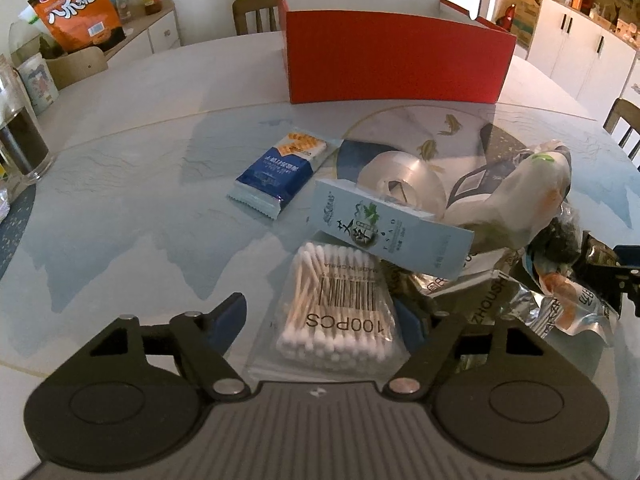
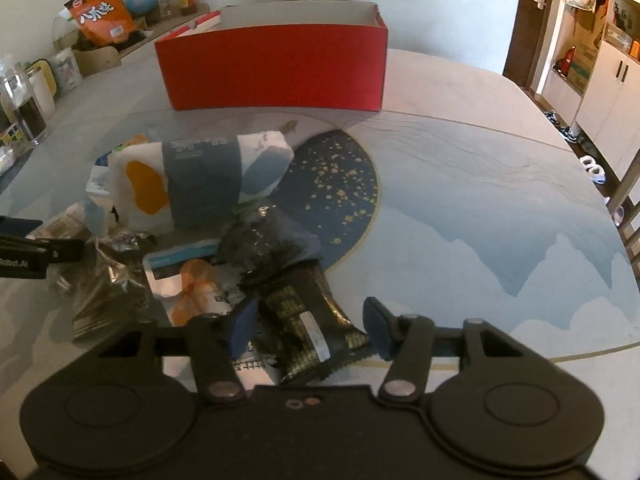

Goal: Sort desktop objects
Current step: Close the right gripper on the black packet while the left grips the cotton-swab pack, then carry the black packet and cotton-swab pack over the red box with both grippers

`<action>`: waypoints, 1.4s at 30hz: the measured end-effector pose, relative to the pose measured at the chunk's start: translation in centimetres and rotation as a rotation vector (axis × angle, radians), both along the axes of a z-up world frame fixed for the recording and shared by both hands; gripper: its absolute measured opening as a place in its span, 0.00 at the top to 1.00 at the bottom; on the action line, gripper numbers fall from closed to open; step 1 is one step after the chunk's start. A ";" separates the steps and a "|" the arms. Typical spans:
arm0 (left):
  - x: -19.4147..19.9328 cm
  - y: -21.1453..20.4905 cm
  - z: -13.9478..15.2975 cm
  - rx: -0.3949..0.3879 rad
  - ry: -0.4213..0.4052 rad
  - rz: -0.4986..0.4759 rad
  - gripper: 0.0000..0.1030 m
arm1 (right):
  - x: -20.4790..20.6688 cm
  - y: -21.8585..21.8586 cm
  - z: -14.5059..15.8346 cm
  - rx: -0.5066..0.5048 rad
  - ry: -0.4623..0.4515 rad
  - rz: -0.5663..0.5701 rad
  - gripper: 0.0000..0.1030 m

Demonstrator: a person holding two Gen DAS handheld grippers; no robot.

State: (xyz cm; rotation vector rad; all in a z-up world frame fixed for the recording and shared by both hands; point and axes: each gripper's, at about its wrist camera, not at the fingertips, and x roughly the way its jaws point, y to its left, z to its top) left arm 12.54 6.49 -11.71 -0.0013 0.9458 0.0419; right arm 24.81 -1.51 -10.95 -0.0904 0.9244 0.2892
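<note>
My left gripper (image 1: pixel 324 314) hangs open over a clear bag of cotton swabs (image 1: pixel 332 280) marked "100PCS", which lies flat between its blue pads (image 1: pixel 234 312); a gap shows beside the left pad. My right gripper (image 2: pixel 310 320) is open around a black packet with gold print (image 2: pixel 298 300), and its pads (image 2: pixel 376 324) stand close to the packet's edges. A red open-topped box (image 1: pixel 396 60) (image 2: pixel 272 68) stands at the far side of the table. Each gripper's body shows at the edge of the other's view.
A pile sits on the glass-topped round table (image 1: pixel 120 220): blue cracker packet (image 1: pixel 280 172), pale blue carton (image 1: pixel 384 228), clear tape roll (image 1: pixel 404 180), white pouch (image 2: pixel 200 176), silver snack bags (image 2: pixel 192 280). Jars (image 1: pixel 20 128) and an orange bag (image 1: pixel 76 8) line the left edge.
</note>
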 end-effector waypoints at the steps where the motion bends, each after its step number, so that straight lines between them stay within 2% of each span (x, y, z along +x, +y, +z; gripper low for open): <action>1: 0.0 0.0 0.0 -0.003 -0.001 -0.004 0.27 | 0.1 0.0 0.0 0.001 0.002 -0.002 0.51; 3: 0.0 -0.1 0.0 -0.002 -0.004 -0.015 0.29 | 0.1 0.0 0.0 0.002 0.003 0.000 0.51; 7: 0.1 -0.1 0.0 -0.009 0.004 -0.029 0.40 | 0.1 0.0 -0.1 0.006 0.009 -0.003 0.51; 9: 0.1 -0.1 0.0 -0.008 0.002 -0.030 0.41 | 0.1 -0.1 -0.1 0.009 0.011 -0.008 0.52; 18: -0.3 0.0 0.3 -0.001 -0.013 -0.036 0.54 | 0.2 0.1 0.1 -0.005 0.014 -0.010 0.64; 42: -3.5 0.6 2.6 -0.035 -0.054 0.024 0.58 | -2.2 -1.2 3.0 0.011 -0.040 -0.052 0.67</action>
